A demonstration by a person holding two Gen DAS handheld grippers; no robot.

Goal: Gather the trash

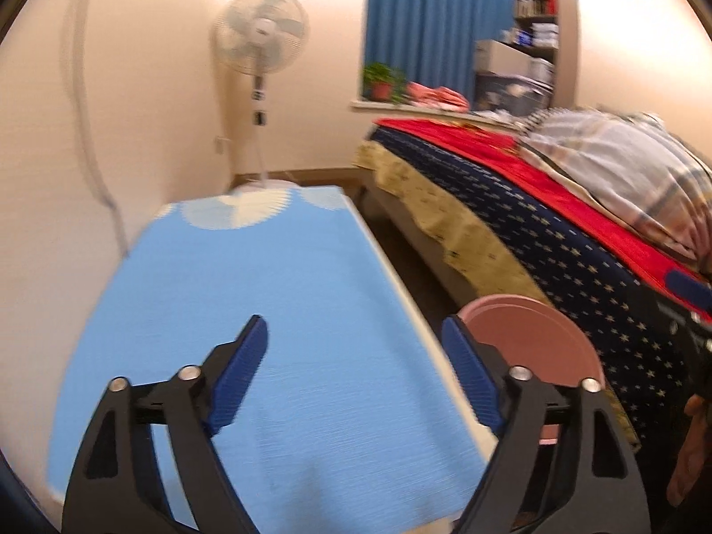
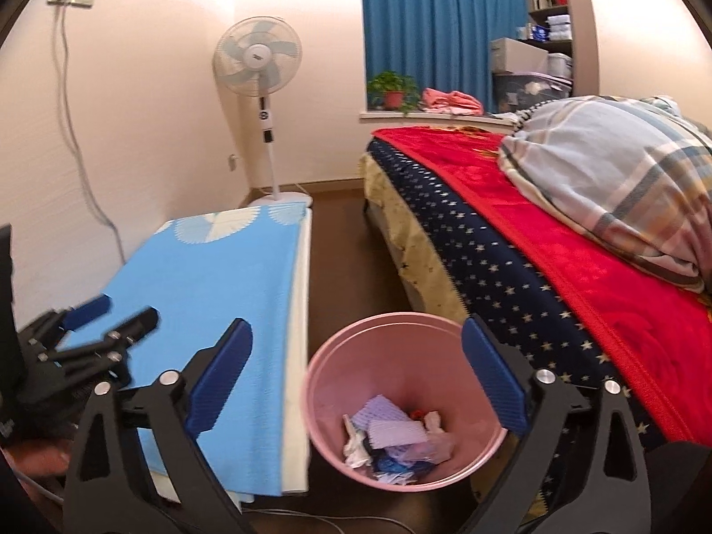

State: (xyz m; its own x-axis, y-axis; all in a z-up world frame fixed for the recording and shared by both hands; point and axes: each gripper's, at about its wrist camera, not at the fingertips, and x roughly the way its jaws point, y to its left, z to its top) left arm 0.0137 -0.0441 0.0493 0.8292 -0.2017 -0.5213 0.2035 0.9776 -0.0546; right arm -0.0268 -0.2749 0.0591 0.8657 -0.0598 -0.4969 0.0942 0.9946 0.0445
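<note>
A pink trash bin (image 2: 391,356) stands on the floor between the blue-covered table (image 2: 200,285) and the bed. Inside it lies crumpled trash (image 2: 396,436): purple, white and blue scraps. My right gripper (image 2: 356,378) hangs above the bin's left half, wide open, nothing between its blue pads. The left gripper (image 1: 356,378) is open over the table's right edge with nothing in it; in its view the bin's pink rim (image 1: 534,338) shows behind the right finger. From the right wrist view the left gripper (image 2: 107,316) appears at the left, over the table.
A bed (image 2: 556,258) with a red blanket, star-patterned cover and plaid quilt fills the right. A standing fan (image 2: 258,66) is in the far corner, a cable (image 2: 84,178) hangs down the wall, and a potted plant (image 2: 394,89) sits on the sill by the blue curtain.
</note>
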